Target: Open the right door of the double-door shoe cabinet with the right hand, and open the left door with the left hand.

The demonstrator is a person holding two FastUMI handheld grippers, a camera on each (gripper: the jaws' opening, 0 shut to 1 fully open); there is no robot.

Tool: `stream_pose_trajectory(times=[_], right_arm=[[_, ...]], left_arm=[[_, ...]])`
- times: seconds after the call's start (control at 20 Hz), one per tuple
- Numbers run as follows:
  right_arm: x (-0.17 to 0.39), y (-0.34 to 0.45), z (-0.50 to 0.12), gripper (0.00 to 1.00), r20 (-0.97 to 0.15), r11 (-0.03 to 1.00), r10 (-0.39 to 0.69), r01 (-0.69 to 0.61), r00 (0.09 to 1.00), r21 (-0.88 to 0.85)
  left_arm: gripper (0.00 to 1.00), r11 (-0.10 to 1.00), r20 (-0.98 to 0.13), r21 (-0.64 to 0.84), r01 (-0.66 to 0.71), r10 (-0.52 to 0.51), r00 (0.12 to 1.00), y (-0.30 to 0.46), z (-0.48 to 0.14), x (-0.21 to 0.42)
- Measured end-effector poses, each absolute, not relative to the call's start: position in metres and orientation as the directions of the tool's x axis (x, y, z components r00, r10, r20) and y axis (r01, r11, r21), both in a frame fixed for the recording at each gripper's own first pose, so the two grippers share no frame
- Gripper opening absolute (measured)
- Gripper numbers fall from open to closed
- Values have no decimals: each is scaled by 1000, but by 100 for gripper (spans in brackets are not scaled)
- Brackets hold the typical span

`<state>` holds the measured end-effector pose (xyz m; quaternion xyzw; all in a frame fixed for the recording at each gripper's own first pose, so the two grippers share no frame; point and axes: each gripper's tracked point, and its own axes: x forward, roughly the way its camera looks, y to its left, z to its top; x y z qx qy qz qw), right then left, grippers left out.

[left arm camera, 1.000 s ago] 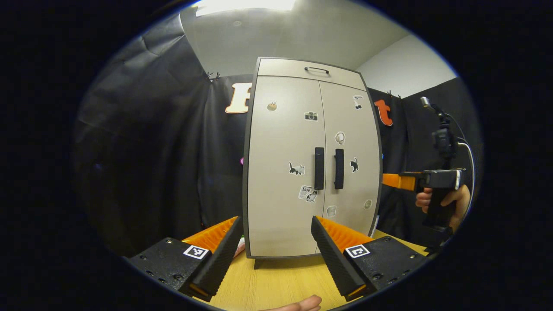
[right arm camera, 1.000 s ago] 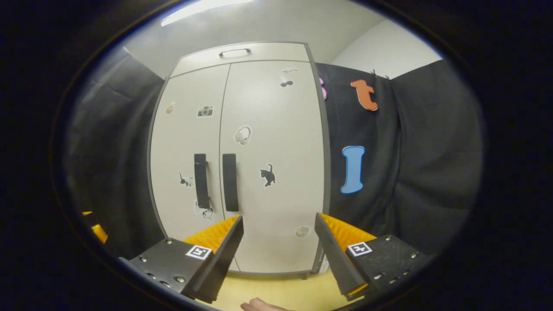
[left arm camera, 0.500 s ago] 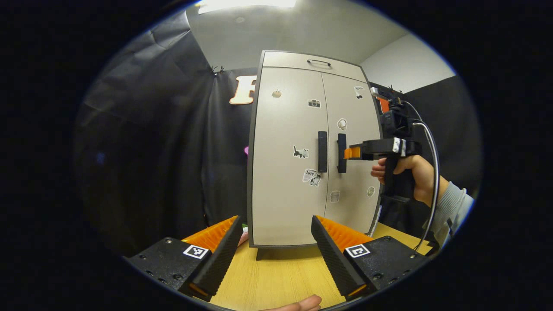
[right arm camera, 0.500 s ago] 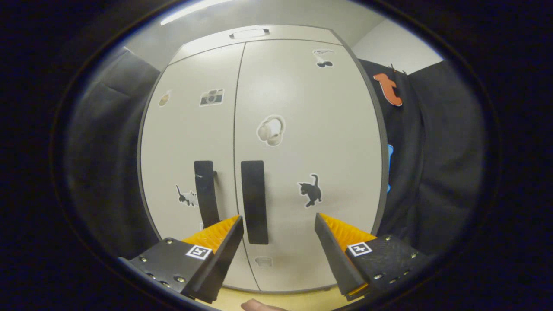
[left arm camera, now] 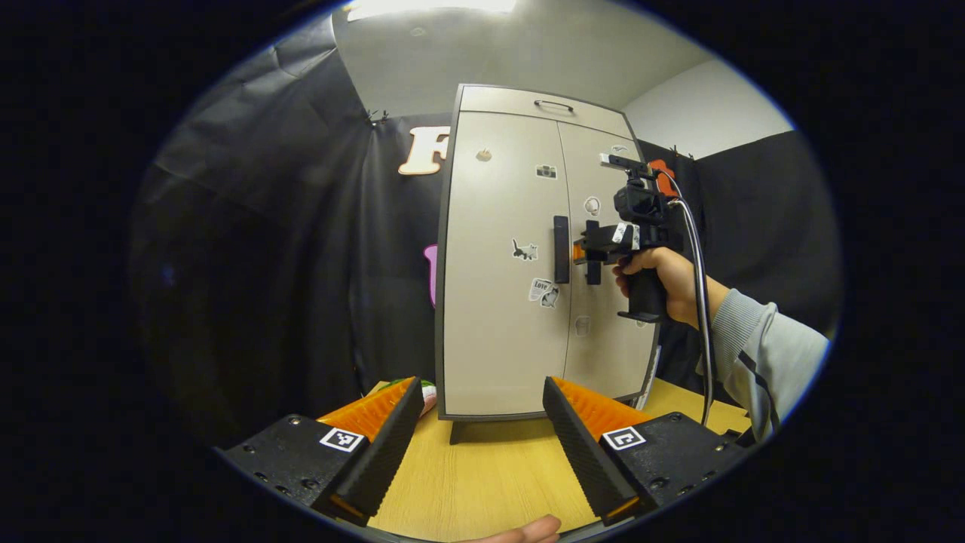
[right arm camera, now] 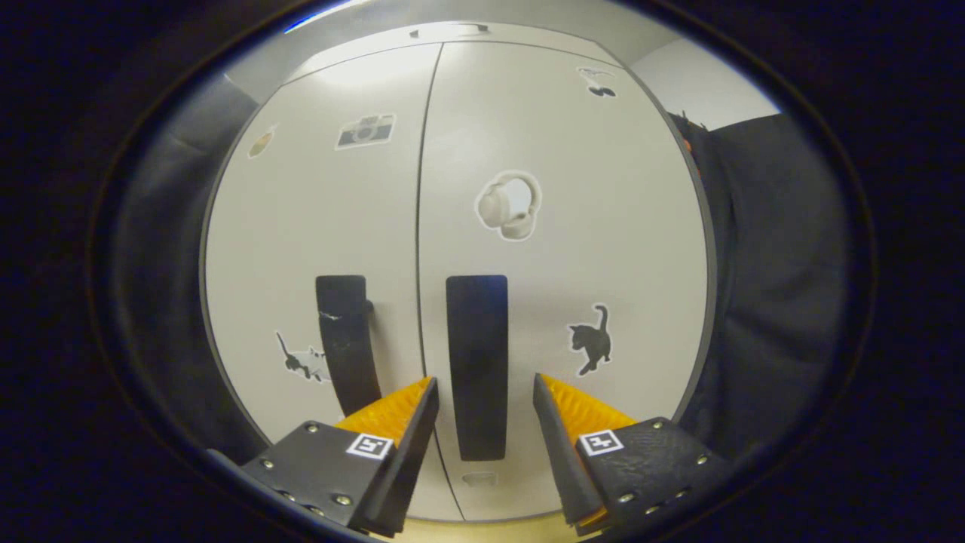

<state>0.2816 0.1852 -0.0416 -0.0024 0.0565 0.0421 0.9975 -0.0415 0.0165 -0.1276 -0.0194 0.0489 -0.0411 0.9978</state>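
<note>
The beige double-door shoe cabinet point(left arm camera: 490, 317) stands on the wooden table point(left arm camera: 490, 467), both doors shut. Its dark left handle point(left arm camera: 561, 249) and right handle point(left arm camera: 593, 273) sit side by side at the middle seam. My left gripper point(left arm camera: 479, 445) hangs open over the table, well short of the cabinet. In the right gripper view, my right gripper point(right arm camera: 482, 407) is open, its fingers standing on either side of the right handle point(right arm camera: 476, 339) with small gaps showing. The left handle point(right arm camera: 343, 339) is just beside it. In the left gripper view, the right gripper point(left arm camera: 579, 253) reaches the right handle.
A hand point(left arm camera: 671, 275) in a grey sleeve point(left arm camera: 761, 354) holds the right gripper, its cable hanging down. A top drawer with a small handle point(left arm camera: 554, 104) caps the cabinet. A small pink and green object point(left arm camera: 426, 392) lies by the cabinet's left foot. Black cloth surrounds the cabinet.
My right gripper has moved forward up to the right handle and its fingers have narrowed around it. The left gripper has barely moved. Both doors stay shut.
</note>
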Motion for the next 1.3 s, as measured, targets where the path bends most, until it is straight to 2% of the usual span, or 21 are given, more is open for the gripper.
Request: stream_pose_trajectory(times=[0.05, 0.1, 0.15, 0.25, 0.3, 0.7, 1.3], right_arm=[[283, 194, -39, 67, -102, 995, 103, -101, 989, 25], [284, 193, -36, 42, -91, 994, 106, -104, 990, 25], [282, 189, -31, 41, -82, 996, 89, -89, 993, 11], [283, 189, -34, 27, -84, 994, 108, -106, 991, 27], [284, 189, -36, 25, -99, 993, 122, -121, 988, 17], [269, 184, -34, 25, -110, 989, 144, -145, 983, -1], [236, 169, -29, 25, -106, 961, 277, -277, 955, 14]], left_arm=[[99, 997, -91, -37, 75, -78, 993, 20, -127, -40], [99, 997, -95, -36, 72, -75, 993, 22, -129, -39], [99, 997, -95, -42, 68, -72, 993, 24, -130, -39], [99, 996, -96, -52, 66, -71, 993, 25, -131, -37], [99, 997, -104, -51, 65, -70, 992, 25, -134, -36], [99, 999, -105, -37, 37, -41, 994, 27, -125, -36], [99, 997, -94, -42, 60, -63, 994, 7, -104, -46]])
